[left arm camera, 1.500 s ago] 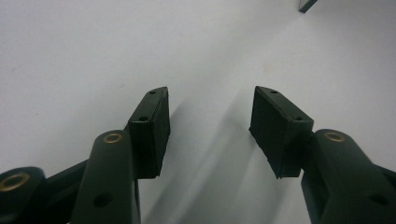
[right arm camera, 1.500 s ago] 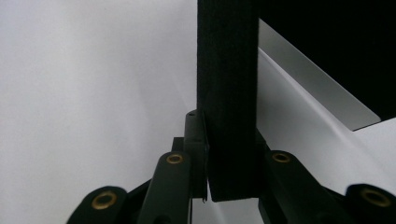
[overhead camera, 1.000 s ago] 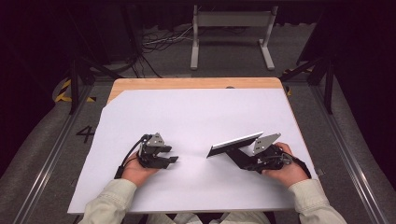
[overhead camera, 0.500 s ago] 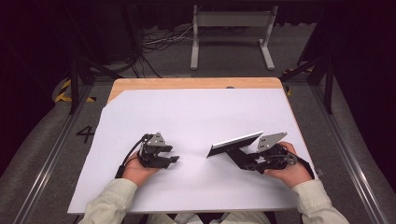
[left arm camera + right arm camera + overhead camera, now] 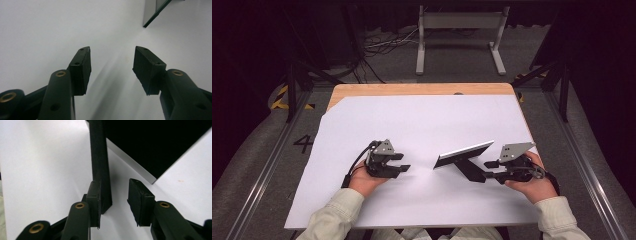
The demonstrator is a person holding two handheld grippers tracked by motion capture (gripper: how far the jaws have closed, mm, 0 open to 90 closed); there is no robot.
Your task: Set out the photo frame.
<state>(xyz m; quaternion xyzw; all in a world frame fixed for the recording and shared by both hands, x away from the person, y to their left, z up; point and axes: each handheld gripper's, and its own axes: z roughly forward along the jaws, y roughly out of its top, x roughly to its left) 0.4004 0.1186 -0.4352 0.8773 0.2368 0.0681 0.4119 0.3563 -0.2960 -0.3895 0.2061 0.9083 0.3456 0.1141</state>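
While our right gripper (image 5: 488, 163) has its jaws spread around the end of the black leg (image 5: 99, 165), we see that one pad (image 5: 94, 200) lies against the leg and the other pad (image 5: 136, 197) stands apart from it, so nothing is pinched yet. The leg runs straight ahead from the jaws to the back of the flat panel (image 5: 463, 152), which rests tilted on the white sheet (image 5: 422, 125) with its pale edge just beyond and a little to the side of the jaws. In the right gripper view the dark face of the panel (image 5: 160, 142) rises close ahead of the free pad.

We judge that the step in hand is taking hold of this leg. To do it well, we should bring the jaws together slowly and keep them square to the leg, because a crooked grip could twist it and tip the panel over. It is better to catch the leg deep between the pads, not only at the tips, and to hold the hand low on the sheet.

Our left gripper (image 5: 404, 168) rests well apart, on the far side of the panel from the right one. Its jaws are spread and they hold nothing; only a corner of the panel (image 5: 156, 12) shows far ahead of them. It could come closer to steady the panel if it starts to slide.
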